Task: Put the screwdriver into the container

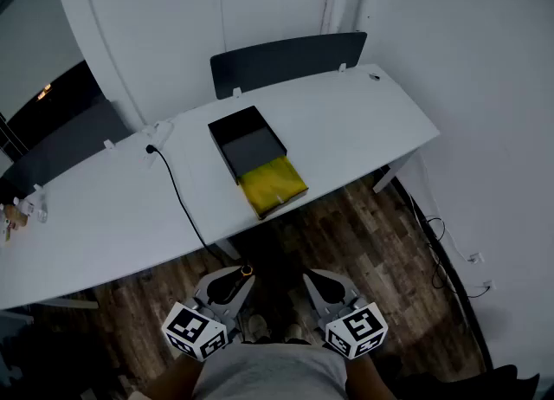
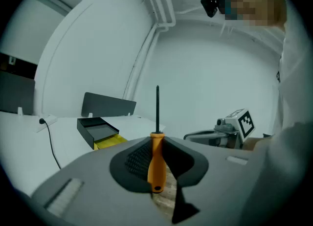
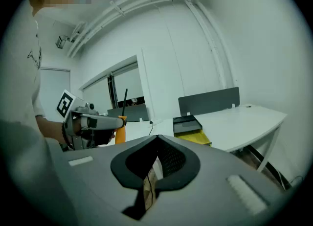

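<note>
Orange-handled steel screwdriver (image 2: 156, 164) stands upright, pinched in my left gripper (image 1: 232, 282), well short of the black rectangular open container (image 1: 251, 143); my right gripper (image 3: 155, 143) is closed, empty. I should carry it over the container, lower, then release.

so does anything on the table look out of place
Only the yellow piece against the black container: it lies at the table's front edge and seems to overhang it slightly. Nothing looks spilled or damaged.

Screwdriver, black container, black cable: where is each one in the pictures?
screwdriver (image 2: 156, 161), left gripper view, on its orange handle.
black container (image 1: 251, 142), head view, on its bare grey floor.
black cable (image 1: 177, 195), head view, on its middle stretch.
</note>
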Available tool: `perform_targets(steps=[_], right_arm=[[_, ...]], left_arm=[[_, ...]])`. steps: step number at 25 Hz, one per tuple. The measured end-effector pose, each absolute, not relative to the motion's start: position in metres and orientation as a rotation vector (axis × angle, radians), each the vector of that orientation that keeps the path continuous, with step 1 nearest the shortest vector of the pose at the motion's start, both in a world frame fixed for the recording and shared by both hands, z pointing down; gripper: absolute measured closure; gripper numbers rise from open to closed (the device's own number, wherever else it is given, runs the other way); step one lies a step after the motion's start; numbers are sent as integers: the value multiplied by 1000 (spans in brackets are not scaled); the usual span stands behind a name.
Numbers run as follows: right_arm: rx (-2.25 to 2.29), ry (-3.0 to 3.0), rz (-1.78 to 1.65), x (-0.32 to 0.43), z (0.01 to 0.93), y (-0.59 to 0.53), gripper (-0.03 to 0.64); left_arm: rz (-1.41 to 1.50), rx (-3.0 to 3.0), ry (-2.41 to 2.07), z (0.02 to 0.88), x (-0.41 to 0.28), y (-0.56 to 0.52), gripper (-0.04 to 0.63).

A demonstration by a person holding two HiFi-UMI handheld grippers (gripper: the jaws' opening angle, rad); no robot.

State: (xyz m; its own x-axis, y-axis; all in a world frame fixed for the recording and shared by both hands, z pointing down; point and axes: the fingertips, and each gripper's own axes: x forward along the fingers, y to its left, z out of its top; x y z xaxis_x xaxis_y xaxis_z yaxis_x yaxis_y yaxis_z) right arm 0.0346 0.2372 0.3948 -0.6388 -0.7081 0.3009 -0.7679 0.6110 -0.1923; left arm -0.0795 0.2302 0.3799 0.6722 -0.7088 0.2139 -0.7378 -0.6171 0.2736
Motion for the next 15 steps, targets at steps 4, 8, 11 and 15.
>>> perform_targets(steps=[4,8,11,15], right_arm=[[1209,-2630,454,43,391,256,603],[1195,-2630,462,49,393,266,603],[1171,-2634,459,46,395,270,603],[1151,-2636,453,40,395,270,603]], left_arm=[[133,2521,-1168,380,-73,249,526],[133,2507,-1193,380,-69,259,528],[137,2506,-1195,381,-71,264,528],[135,2500,-1199,379,-75,266,528]])
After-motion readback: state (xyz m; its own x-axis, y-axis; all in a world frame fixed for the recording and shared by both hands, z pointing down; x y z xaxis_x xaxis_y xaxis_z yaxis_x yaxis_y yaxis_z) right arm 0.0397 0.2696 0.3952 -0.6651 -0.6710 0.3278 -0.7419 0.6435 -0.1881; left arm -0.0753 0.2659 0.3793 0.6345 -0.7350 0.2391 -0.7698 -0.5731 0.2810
